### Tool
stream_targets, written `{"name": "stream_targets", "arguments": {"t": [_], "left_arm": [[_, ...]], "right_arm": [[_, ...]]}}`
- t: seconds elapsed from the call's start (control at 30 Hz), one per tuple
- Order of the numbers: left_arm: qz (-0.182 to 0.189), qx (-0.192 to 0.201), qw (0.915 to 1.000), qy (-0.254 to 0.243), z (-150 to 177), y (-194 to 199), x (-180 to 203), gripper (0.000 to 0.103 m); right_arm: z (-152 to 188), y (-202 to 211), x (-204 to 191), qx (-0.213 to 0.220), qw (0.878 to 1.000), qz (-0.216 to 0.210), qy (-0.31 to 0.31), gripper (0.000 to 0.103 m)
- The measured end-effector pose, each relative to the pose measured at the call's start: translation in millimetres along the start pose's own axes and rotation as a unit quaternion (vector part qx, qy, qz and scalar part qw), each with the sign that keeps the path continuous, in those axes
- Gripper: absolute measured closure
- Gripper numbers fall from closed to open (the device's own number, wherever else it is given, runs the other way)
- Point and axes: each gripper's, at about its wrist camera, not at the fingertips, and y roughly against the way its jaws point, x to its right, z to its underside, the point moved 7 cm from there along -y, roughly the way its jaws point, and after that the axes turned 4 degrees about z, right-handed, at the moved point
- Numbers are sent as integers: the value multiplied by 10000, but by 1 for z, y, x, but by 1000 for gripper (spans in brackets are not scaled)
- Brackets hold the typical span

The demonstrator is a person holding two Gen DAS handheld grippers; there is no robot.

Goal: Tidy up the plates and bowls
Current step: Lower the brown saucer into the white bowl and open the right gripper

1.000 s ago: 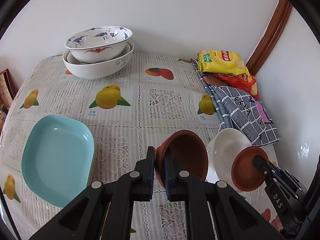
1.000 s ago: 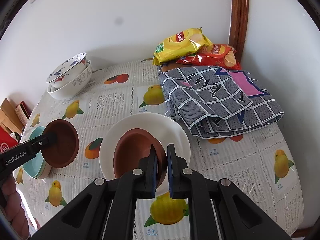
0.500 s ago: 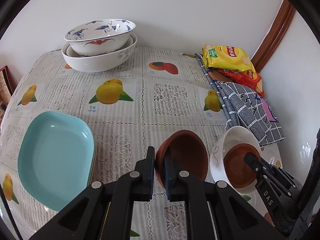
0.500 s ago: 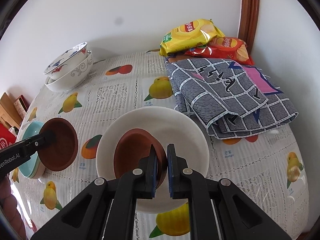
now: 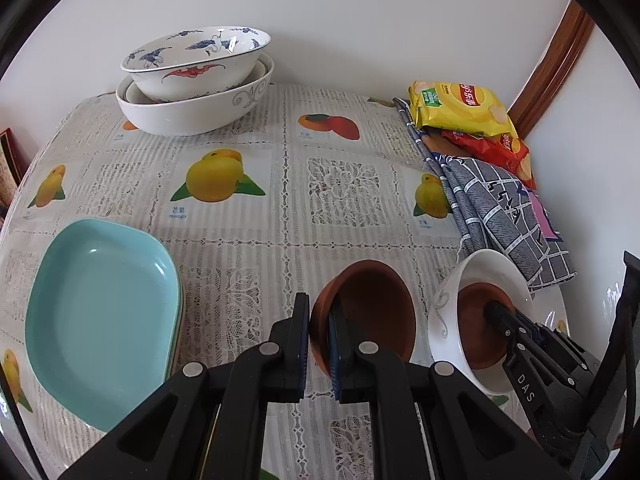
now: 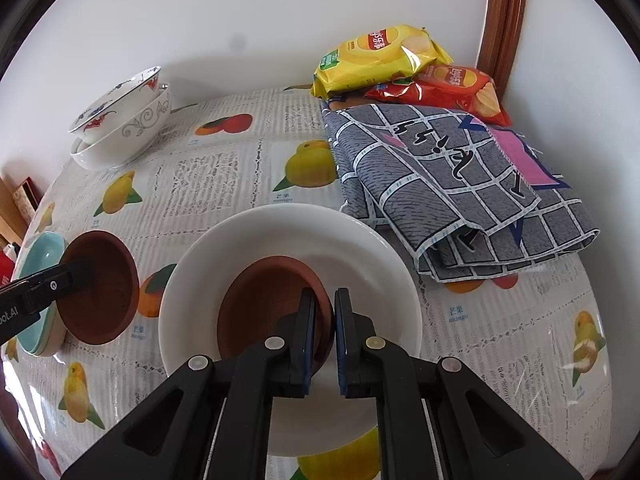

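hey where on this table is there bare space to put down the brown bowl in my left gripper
Barest: mid-table, between the stacked bowls, teal plates, and checked cloth. The left gripper already holds its brown bowl near there. Crowded: the right side, with the white bowl, cloth and chip bags; the teal plates fill the left.
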Motion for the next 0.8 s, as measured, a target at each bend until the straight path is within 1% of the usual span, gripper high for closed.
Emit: {"name": "stream_targets", "arguments": {"t": [0.1,0.47,0.73,0.77,0.8], "left_arm": [[-1,-19,10000,1,0,-3,-1,94],[13,-124,9999,72,0,-14,-4,94],[8,-135,9999,50,1,-12,-5,94],[-15,-124,9999,43,2,-11,-6,94],[-48,-98,9999,28,2,-9,-6,94]], "right_arm": [[-2,-4,1,-51,10000,-17,-13,93],[0,-13,-2,-79,9990,320,317,90],[5,-12,-5,-94,9968,564,551,88],[5,-12,-5,-88,9968,579,535,88],[6,-11,-6,-85,9970,558,532,85]]}}
